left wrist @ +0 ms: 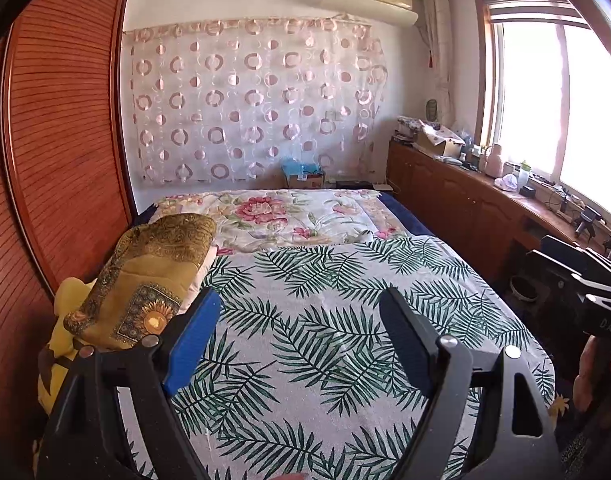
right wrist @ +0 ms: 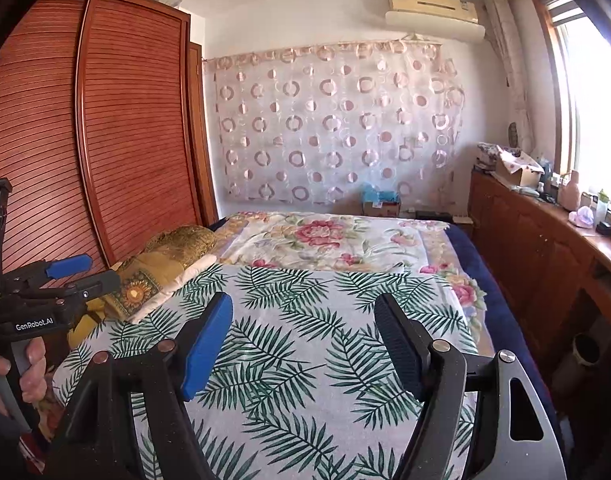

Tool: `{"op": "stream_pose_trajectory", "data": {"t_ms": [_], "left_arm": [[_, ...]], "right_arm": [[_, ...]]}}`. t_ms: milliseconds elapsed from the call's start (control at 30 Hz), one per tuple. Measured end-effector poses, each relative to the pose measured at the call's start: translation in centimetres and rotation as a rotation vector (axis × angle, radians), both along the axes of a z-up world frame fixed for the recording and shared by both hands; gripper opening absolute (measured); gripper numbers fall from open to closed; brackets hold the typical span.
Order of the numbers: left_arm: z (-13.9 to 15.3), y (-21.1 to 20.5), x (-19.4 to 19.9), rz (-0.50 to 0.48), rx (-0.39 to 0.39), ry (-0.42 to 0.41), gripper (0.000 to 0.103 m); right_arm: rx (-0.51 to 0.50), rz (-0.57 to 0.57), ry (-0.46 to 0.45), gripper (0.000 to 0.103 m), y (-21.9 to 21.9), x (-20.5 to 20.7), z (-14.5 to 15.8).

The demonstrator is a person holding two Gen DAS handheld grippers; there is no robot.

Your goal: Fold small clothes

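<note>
My left gripper [left wrist: 301, 300] is open, its blue pad [left wrist: 193, 344] and black pad [left wrist: 405, 344] wide apart with nothing between them. It hovers over a palm-leaf sheet [left wrist: 325, 380] spread on the bed. My right gripper [right wrist: 303, 300] is open too, empty, over the same sheet [right wrist: 305, 392]. Each gripper shows in the other's view: the right one [left wrist: 585, 284] at the right edge, the left one [right wrist: 65, 276] at the left edge with a hand [right wrist: 33, 364] on its grip. No small garment shows on the sheet in either view.
A folded golden blanket [left wrist: 153, 272] and a yellow soft thing [left wrist: 65, 320] lie at the bed's left edge. A floral quilt [left wrist: 265, 216] covers the far end. A slatted wooden wardrobe [left wrist: 65, 140] stands left. A cluttered low cabinet [left wrist: 465, 200] runs under the window on the right.
</note>
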State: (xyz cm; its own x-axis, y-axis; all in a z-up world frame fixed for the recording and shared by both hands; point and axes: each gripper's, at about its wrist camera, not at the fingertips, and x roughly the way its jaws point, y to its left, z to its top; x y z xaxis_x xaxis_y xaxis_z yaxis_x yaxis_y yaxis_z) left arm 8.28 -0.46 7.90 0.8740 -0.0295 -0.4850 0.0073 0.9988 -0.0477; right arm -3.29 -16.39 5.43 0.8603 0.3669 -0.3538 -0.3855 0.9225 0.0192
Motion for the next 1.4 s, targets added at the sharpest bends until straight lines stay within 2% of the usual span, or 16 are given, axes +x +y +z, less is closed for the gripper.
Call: {"op": "stream_pose_trajectory", "data": {"t_ms": [33,433,1400], "left_arm": [[0.2,0.0,-0.2,-0.001,0.001,-0.006,0.082],[1.8,-0.2,-1.8,0.021,0.018,-0.07,0.082],[1.5,0.5,-2.5,0.035,0.006,-0.074,0.082]], "right_arm": [[0.0,-0.001,-0.003,0.075,0.1,-0.5,-0.7],[0.006,-0.05,-0.013,0.075,0.2,-1.7,-1.4],[0.014,-0.032,-0.008,0.075,-1.8,-0.3,-1.0]]}}
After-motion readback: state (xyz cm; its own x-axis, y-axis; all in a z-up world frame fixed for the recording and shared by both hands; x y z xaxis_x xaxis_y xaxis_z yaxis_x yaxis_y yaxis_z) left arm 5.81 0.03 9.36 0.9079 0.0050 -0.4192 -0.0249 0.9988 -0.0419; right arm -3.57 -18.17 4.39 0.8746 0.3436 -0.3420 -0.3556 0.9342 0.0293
